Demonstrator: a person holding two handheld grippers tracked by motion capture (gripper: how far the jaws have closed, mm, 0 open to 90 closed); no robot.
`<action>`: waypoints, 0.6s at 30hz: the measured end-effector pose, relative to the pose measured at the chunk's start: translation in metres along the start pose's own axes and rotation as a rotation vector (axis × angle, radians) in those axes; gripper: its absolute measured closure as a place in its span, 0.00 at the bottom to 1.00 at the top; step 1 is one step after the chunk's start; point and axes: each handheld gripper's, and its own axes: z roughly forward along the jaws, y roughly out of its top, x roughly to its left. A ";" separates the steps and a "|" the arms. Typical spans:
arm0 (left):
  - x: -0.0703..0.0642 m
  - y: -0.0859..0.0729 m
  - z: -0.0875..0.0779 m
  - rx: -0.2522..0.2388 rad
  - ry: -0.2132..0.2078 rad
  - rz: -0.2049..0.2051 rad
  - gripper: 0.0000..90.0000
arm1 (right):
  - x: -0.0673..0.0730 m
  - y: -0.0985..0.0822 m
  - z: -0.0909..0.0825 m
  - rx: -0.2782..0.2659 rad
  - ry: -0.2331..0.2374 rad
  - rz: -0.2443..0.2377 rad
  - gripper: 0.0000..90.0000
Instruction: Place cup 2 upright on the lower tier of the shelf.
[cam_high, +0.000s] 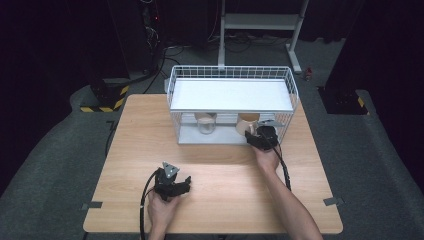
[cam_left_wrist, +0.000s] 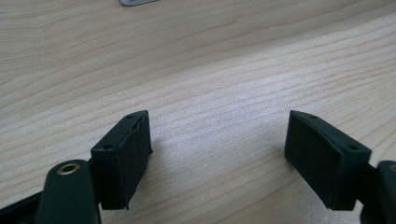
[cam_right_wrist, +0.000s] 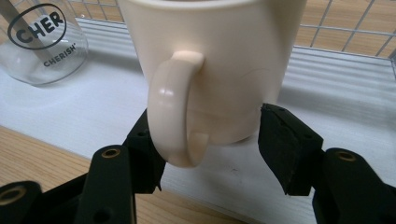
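The cream mug (cam_right_wrist: 210, 70) is sitting on the white bottom shelf (cam_right_wrist: 56, 107) of a wire basket (cam_high: 232, 80) at the far side of the tabletop (cam_high: 150, 145), on the right, with a clear glass cup (cam_right_wrist: 39, 42) standing apart from it on the same shelf. The mug looks hard and smooth, so it is probably a bit heavy, slippery, and would break if it fell. Its handle (cam_right_wrist: 175, 116) is pointing toward the right gripper (cam_right_wrist: 210, 144). A good place to hold it seems to be low on the round body, squeezing from both sides, or else on the handle itself. The right gripper's jaws are standing apart, 1 on each side of the bottom of the mug. The right jaw looks like it is touching the mug's wall, and the left jaw is sitting behind the handle, so I cannot tell if it is touching. The mug is not being squeezed tight yet, as far as I can judge. The left gripper (cam_left_wrist: 217, 154) is resting low over the near tabletop, well apart from the basket, with its 2 jaws wide apart and nothing between them.
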 end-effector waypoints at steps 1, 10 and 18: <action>0.000 0.000 0.000 0.000 0.000 0.000 0.26 | 0.000 0.000 0.000 0.003 -0.001 0.011 0.49; 0.000 0.000 0.000 0.000 0.000 0.000 0.26 | -0.003 -0.001 0.003 0.005 -0.016 0.016 0.49; 0.000 0.000 0.000 0.000 0.000 -0.001 0.26 | -0.002 0.003 0.001 0.009 -0.004 0.013 0.47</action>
